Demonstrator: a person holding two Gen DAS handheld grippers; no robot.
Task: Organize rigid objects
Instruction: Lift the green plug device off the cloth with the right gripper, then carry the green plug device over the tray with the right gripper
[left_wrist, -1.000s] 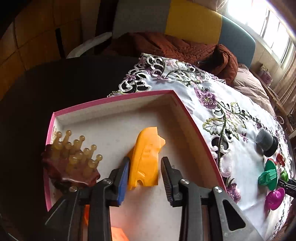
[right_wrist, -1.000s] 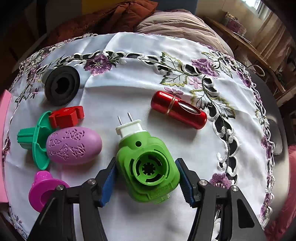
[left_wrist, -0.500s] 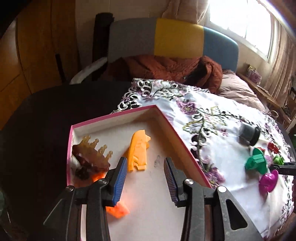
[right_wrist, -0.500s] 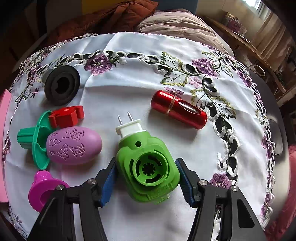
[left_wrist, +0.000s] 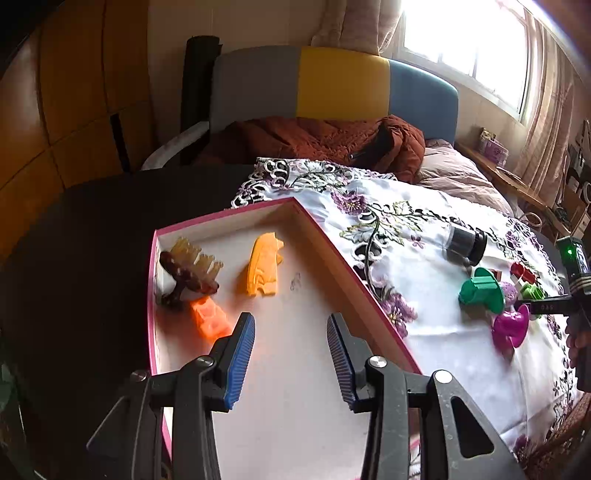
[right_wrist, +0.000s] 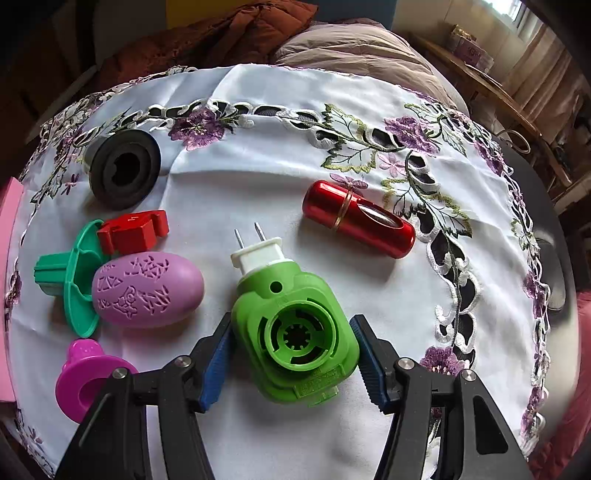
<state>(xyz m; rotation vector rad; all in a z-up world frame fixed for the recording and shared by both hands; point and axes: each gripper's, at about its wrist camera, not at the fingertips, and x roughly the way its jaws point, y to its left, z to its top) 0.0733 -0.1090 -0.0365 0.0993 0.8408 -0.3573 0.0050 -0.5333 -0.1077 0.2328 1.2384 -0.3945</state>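
Observation:
My left gripper (left_wrist: 290, 321) hangs open over the pink-rimmed box (left_wrist: 332, 243) with nothing between its fingers. In the box lie a yellow piece (left_wrist: 262, 269), a brown spiked comb (left_wrist: 188, 273) and an orange piece (left_wrist: 208, 319). My right gripper (right_wrist: 291, 325) points down at the embroidered cloth (right_wrist: 258, 177). Its blue pads press both sides of a green plug-in device (right_wrist: 295, 328), which rests on the cloth with its prongs pointing away. Left of it lie a purple egg (right_wrist: 147, 291), a teal piece (right_wrist: 70, 280), a red clip (right_wrist: 133, 232) and a magenta piece (right_wrist: 88, 380).
A red metal cylinder (right_wrist: 358, 219) lies to the upper right of the plug, a black ring (right_wrist: 123, 170) at the far left. The dark table (left_wrist: 92, 229) extends left of the box. A chair with a brown jacket (left_wrist: 314, 140) stands behind.
My left gripper has drawn back and up from the yellow piece, which stays in the box, and its jaws stand a little wider. The right gripper and green plug have not moved.

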